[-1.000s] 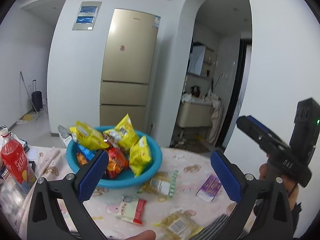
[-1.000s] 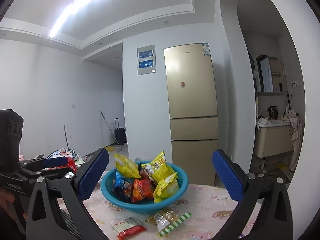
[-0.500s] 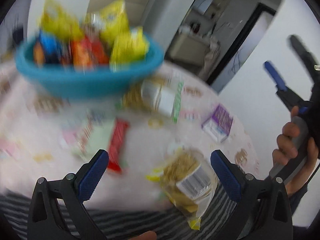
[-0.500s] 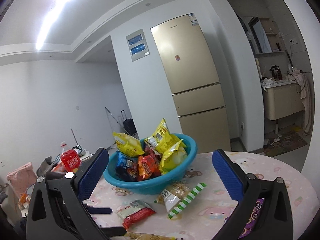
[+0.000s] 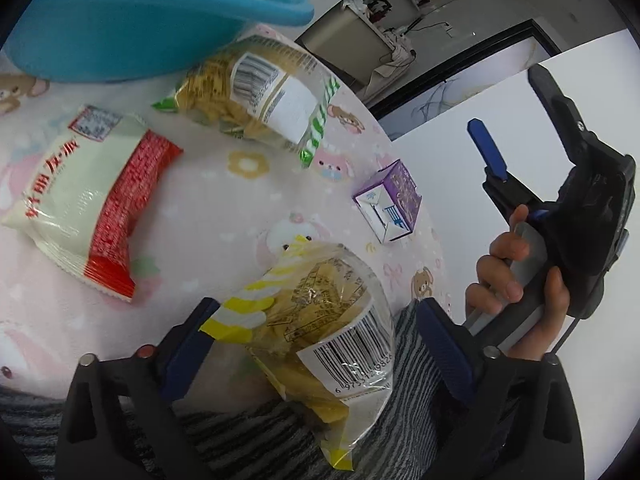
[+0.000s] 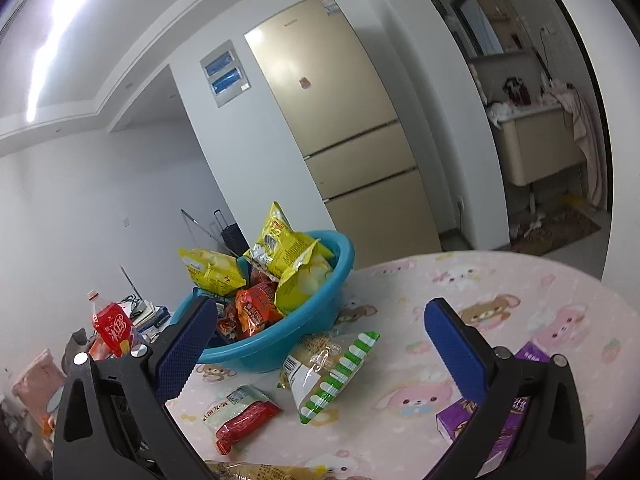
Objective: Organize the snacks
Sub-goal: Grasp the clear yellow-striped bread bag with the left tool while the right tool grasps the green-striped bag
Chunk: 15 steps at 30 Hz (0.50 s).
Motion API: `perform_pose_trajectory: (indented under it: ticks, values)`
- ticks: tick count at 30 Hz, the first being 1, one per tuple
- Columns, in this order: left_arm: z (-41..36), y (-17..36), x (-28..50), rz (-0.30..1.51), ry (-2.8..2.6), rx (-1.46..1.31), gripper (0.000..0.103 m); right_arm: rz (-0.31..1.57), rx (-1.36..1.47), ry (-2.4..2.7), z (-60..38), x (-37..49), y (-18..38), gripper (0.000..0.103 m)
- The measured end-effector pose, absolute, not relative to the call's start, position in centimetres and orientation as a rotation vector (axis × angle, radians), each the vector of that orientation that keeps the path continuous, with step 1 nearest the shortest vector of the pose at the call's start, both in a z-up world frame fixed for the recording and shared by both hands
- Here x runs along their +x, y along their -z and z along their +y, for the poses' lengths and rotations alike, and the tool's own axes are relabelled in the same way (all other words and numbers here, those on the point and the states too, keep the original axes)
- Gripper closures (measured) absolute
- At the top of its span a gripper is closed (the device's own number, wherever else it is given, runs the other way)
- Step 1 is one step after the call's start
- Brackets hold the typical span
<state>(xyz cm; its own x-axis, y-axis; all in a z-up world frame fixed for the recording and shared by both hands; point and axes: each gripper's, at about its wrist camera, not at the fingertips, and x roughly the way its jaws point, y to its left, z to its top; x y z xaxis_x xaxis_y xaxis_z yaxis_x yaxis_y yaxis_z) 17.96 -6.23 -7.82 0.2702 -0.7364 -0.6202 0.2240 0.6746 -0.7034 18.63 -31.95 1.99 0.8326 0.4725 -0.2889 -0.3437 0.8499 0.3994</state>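
A blue bowl (image 6: 304, 320) full of snack bags stands on the pink cartoon tablecloth (image 6: 500, 300). Loose on the table lie a green-striped clear bag (image 6: 324, 372), a white and red packet (image 6: 240, 412), a purple box (image 5: 388, 202) and a yellow-striped clear bag of snacks (image 5: 320, 320). My left gripper (image 5: 316, 348) is open, tilted down, with the yellow-striped bag between its fingers at the table's near edge. My right gripper (image 6: 320, 344) is open and empty, held above the table facing the bowl; it also shows in the left wrist view (image 5: 516, 124).
A red soda bottle (image 6: 114, 326) stands left of the bowl among clutter. A beige fridge (image 6: 344, 136) and a doorway lie beyond the table. The table's round edge runs along the right.
My left gripper has dropped and tilted down from facing the room to straddling the yellow-striped bag. My right gripper has tilted and moved slightly nearer the table.
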Motion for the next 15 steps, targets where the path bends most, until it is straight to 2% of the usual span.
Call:
perform_pose_trajectory:
  ticks: [3, 5, 6, 9, 15]
  values:
    - [-6.6, 8.2, 18.0, 1.134, 0.73, -0.567, 0.01, 0.407, 0.324, -0.431, -31.6, 18.8, -1.6, 0.0]
    - [-6.9, 8.4, 17.9, 1.147, 0.73, -0.556, 0.019, 0.414, 0.312, -0.434, -31.3, 18.9, -1.4, 0.0]
    - [-6.9, 8.6, 18.0, 1.157, 0.724, -0.554, 0.028, 0.418, 0.305, -0.436, -31.1, 18.9, -1.3, 0.0]
    - [-6.7, 8.6, 18.0, 1.145, 0.727, -0.573, 0.034, 0.431, 0.282, -0.437, -30.4, 19.0, -1.0, 0.0]
    - [-4.6, 6.4, 17.2, 1.017, 0.668, -0.58, 0.036, 0.477, 0.223, -0.451, -29.4, 19.8, -0.4, 0.0]
